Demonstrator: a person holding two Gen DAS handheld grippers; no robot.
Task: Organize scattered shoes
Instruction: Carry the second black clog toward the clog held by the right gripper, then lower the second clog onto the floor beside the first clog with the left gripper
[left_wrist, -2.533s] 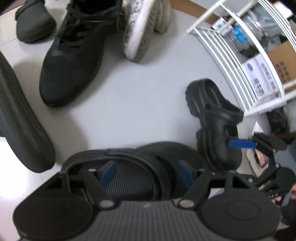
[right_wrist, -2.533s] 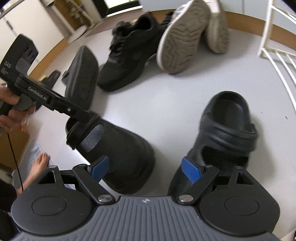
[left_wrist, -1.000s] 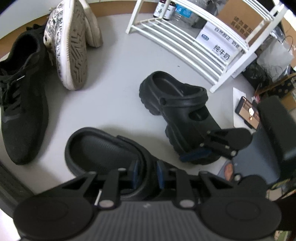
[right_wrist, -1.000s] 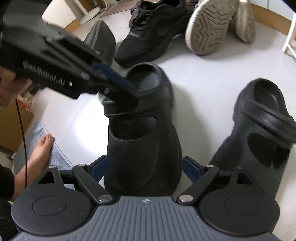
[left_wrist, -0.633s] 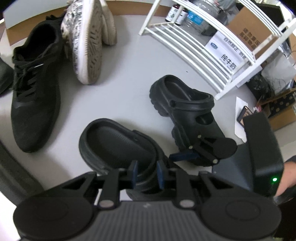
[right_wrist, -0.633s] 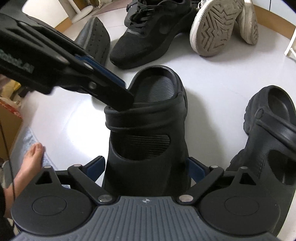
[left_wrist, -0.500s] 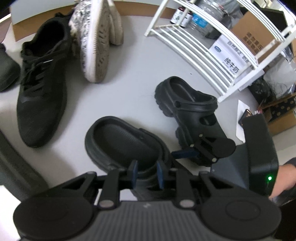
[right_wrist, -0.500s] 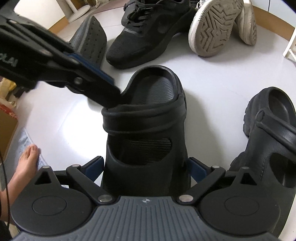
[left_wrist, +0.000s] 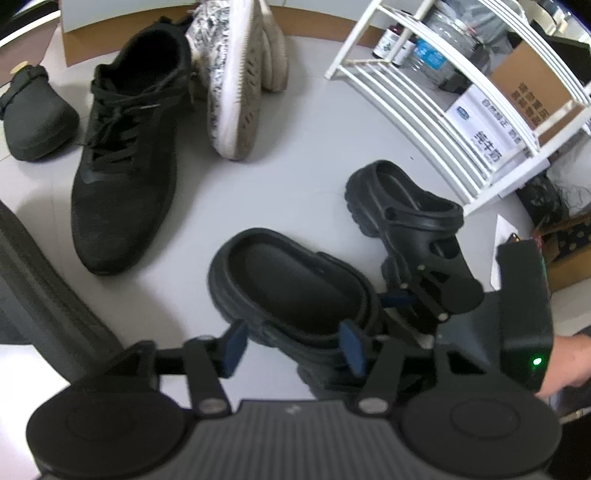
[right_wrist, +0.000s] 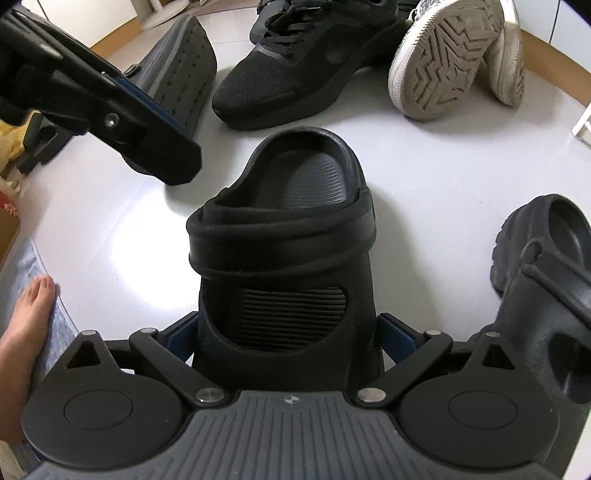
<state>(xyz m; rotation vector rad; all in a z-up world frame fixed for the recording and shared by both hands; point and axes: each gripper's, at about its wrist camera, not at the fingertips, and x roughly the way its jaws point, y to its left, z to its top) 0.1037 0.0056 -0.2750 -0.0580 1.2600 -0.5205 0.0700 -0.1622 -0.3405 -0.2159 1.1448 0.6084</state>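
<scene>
A black clog (left_wrist: 291, 291) lies on the white floor in front of both grippers; it also shows in the right wrist view (right_wrist: 288, 258). My left gripper (left_wrist: 291, 343) is open at the clog's strap, holding nothing. My right gripper (right_wrist: 286, 338) has its fingers against both sides of the clog's toe end. The matching black clog (left_wrist: 406, 210) lies just to the right, also in the right wrist view (right_wrist: 546, 280).
A black sneaker (left_wrist: 122, 147), a pair of white sneakers on their sides (left_wrist: 236, 77), a dark grey clog (left_wrist: 33, 114) and a grey sole (right_wrist: 181, 70) lie beyond. A white shoe rack (left_wrist: 443, 92) with bottles and boxes stands at right. A bare foot (right_wrist: 22, 332) is at left.
My left gripper has opened and let go of the clog's strap, drawing back a little. My right gripper has closed in onto the clog's toe end.
</scene>
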